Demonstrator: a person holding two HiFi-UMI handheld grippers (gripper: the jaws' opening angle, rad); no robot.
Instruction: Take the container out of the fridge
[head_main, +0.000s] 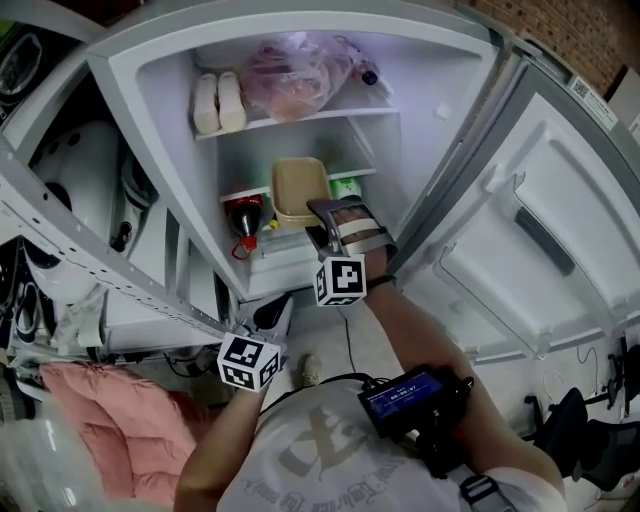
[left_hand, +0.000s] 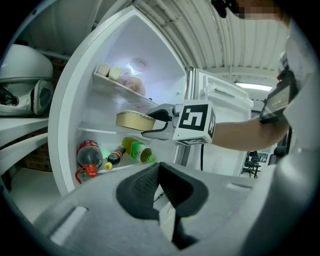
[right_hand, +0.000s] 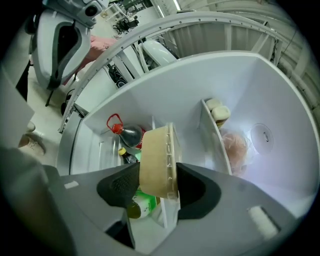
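Observation:
The container (head_main: 300, 190) is a shallow tan tub with a clear lid. My right gripper (head_main: 335, 215) is shut on its near end, one pad on the lid and one on the base. It hangs a little above the fridge's middle shelf (left_hand: 95, 131), at the front of the compartment. In the right gripper view the container (right_hand: 157, 162) stands on edge between the pads of that gripper (right_hand: 159, 187). The left gripper view shows the container (left_hand: 134, 120) from the side. My left gripper (head_main: 270, 312) is lower, outside the fridge, with its pads (left_hand: 160, 185) together and nothing in them.
On the bottom shelf lie a dark red-capped bottle (head_main: 245, 215), a small sauce bottle (left_hand: 114, 157) and a green bottle (left_hand: 140, 150). The top shelf holds a bag of meat (head_main: 295, 75) and two pale rolls (head_main: 218, 100). The fridge door (head_main: 520, 230) stands open at right. A pink cloth (head_main: 110, 420) lies lower left.

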